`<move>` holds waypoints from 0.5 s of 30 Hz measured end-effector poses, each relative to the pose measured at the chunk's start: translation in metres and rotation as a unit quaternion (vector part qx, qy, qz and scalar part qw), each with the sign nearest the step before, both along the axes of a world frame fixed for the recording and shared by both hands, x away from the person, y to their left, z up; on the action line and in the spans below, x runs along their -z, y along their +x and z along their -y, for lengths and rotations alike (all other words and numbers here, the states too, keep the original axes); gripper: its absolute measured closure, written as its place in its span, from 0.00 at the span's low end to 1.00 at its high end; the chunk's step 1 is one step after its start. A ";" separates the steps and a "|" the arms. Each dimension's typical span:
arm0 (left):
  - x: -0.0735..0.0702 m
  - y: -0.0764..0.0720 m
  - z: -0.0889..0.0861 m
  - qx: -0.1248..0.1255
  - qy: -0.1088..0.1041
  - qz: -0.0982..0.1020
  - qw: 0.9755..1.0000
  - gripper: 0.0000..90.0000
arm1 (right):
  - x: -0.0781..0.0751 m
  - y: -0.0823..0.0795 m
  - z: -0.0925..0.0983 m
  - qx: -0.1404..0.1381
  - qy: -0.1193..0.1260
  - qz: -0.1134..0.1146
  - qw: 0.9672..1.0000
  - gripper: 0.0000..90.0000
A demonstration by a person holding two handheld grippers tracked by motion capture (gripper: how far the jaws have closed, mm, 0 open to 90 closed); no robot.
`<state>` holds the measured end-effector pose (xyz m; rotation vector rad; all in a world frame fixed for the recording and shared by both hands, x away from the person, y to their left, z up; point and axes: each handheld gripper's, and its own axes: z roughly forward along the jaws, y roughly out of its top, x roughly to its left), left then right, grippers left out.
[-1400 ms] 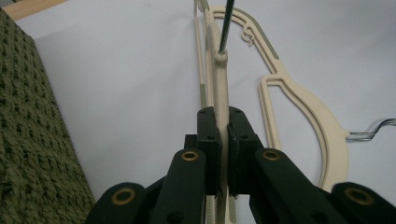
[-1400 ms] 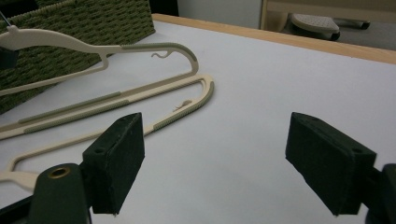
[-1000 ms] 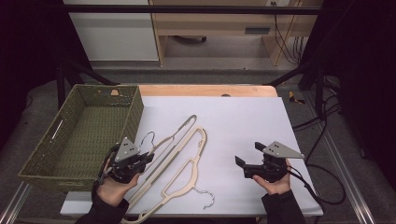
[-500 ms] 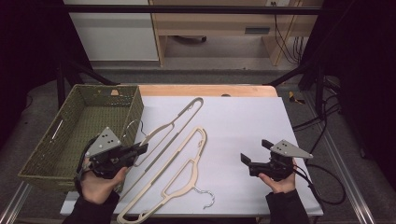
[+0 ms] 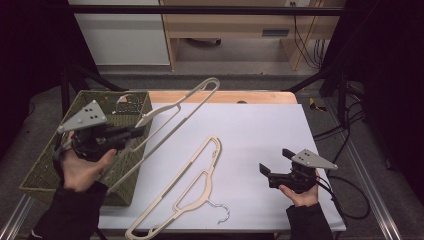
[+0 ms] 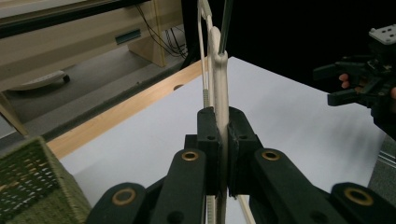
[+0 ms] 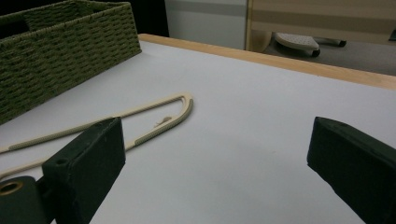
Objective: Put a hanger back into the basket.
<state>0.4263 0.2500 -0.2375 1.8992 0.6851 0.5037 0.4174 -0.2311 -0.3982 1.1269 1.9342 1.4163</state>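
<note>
Clamping one beige hanger [image 5: 175, 112], the left gripper [image 5: 131, 133] holds it over the basket [image 5: 42, 172], probably bound inside; second hanger [image 5: 192, 187] lies beside the basket, right gripper [image 5: 265, 172] spread empty.

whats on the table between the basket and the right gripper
A second beige hanger lies flat there, between the wicker basket and the open right gripper, in the high view.

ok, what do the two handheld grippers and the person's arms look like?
Both are black two-jaw units. The left gripper and right gripper each carry a grey three-cornered plate with small holes on top. In the left gripper view, brass-coloured pivot rings dot the linkage. A black cable trails from the right one. Sleeves are dark.
</note>
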 end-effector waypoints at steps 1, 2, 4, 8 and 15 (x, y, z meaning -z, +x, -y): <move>-0.003 0.004 -0.005 -0.003 0.000 0.000 1.000 0.95 | 0.000 0.000 0.000 0.001 0.000 -0.001 1.000 0.05; -0.005 0.009 -0.009 -0.005 0.002 0.001 1.000 0.95 | 0.000 0.000 0.000 0.000 0.000 -0.002 1.000 0.05; -0.007 0.018 -0.020 -0.012 0.003 0.000 1.000 0.95 | 0.001 0.001 -0.001 0.002 -0.002 -0.002 1.000 0.05; -0.006 0.039 -0.043 -0.032 0.010 -0.009 0.999 0.95 | 0.002 0.001 -0.001 0.002 -0.004 -0.003 1.000 0.05; 0.002 0.066 -0.082 -0.074 0.041 -0.023 0.996 0.95 | 0.004 0.003 -0.001 0.002 -0.009 -0.007 1.000 0.05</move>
